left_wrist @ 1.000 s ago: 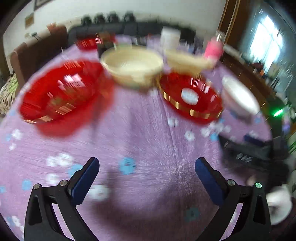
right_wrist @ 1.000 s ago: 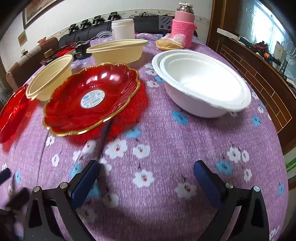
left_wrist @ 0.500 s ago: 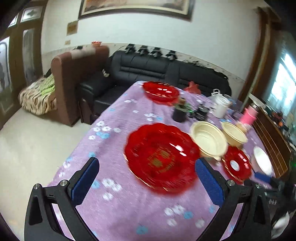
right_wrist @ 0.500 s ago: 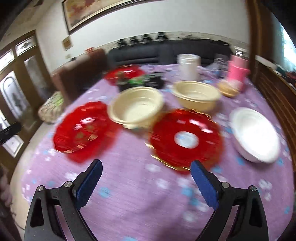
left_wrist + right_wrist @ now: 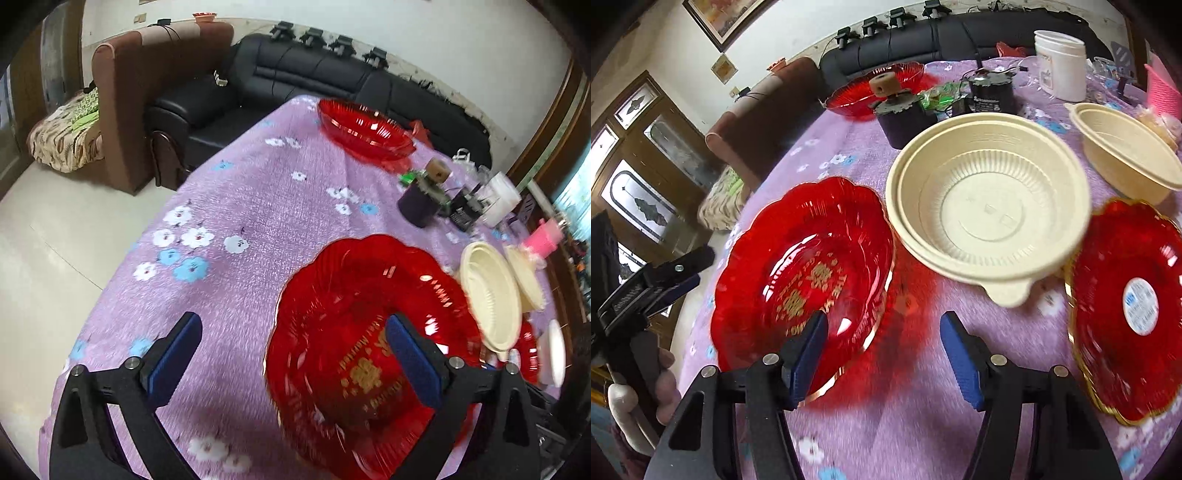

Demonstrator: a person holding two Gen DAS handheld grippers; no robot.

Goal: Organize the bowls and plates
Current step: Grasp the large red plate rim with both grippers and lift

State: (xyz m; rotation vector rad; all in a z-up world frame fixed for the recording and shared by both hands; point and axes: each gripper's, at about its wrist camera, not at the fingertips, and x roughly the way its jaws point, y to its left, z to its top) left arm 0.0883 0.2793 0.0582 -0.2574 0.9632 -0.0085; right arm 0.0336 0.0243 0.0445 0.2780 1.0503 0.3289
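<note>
Your right gripper [image 5: 881, 354] hangs over the near right edge of the large scalloped red translucent plate with gold lettering [image 5: 801, 273]: its left pad sits over the plate's gold-trimmed rim and its right pad over bare purple flowered tablecloth [image 5: 923, 424] just beside it. The jaws are closing, with that rim between them, but the pads do not press on it. Your left gripper [image 5: 295, 356] reaches the same plate [image 5: 354, 354] from the other side; its right pad is over the plate's inside and its left pad well out over the cloth. Its jaws are closing too, still wide, with the plate's left rim between them and nothing pinched. The plate lies flat, open side up, roughly round, so no long axis shows; in the right wrist view the gold text runs diagonally from lower left to upper right. Just right of it stands a stack of cream ribbed plastic bowls [image 5: 990, 210], upright, its tab handle pointing toward you. A smaller red gold-rimmed plate with a white sticker [image 5: 1126, 306] lies further right.
</note>
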